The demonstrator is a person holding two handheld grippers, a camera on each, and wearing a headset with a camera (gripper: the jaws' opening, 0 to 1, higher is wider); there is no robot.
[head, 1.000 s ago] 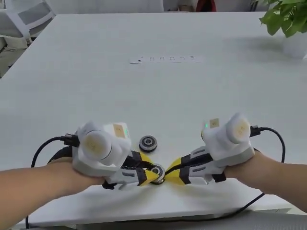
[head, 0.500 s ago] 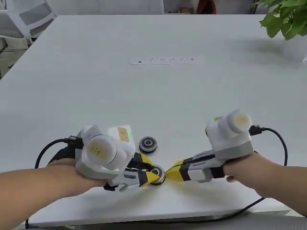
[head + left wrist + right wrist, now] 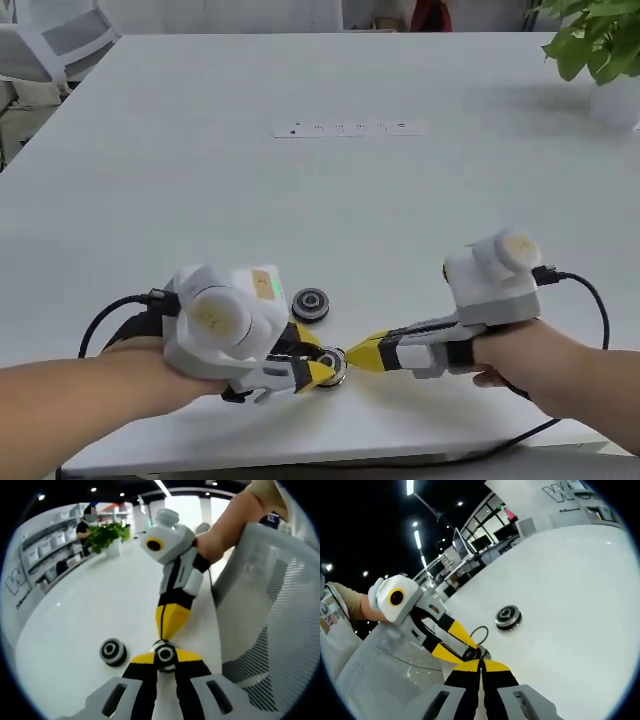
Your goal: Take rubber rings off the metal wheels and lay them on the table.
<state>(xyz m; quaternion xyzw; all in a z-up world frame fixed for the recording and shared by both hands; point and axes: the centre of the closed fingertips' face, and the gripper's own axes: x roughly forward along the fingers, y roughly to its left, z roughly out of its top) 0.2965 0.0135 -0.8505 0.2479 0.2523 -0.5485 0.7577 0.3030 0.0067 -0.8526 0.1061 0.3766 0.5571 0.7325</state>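
Observation:
A small metal wheel with a black rubber ring sits between the yellow fingertips of my left gripper, which is shut on it near the table's front edge. In the left gripper view the wheel faces the camera between the jaws. My right gripper comes in from the right, shut, its pointed tips touching the wheel's rim. Whether they pinch the ring is too small to tell. A second ringed wheel lies flat on the table just behind, and it is also in the left gripper view and the right gripper view.
The white table stretches far ahead, with a strip of sockets set into it. A potted plant stands at the back right. Black cables trail from both grippers. A mesh chair back is close behind the front edge.
My right gripper has rolled so that its body stands higher, and its hand has drawn a little to the right, tips still at the wheel. The left gripper holds its place.

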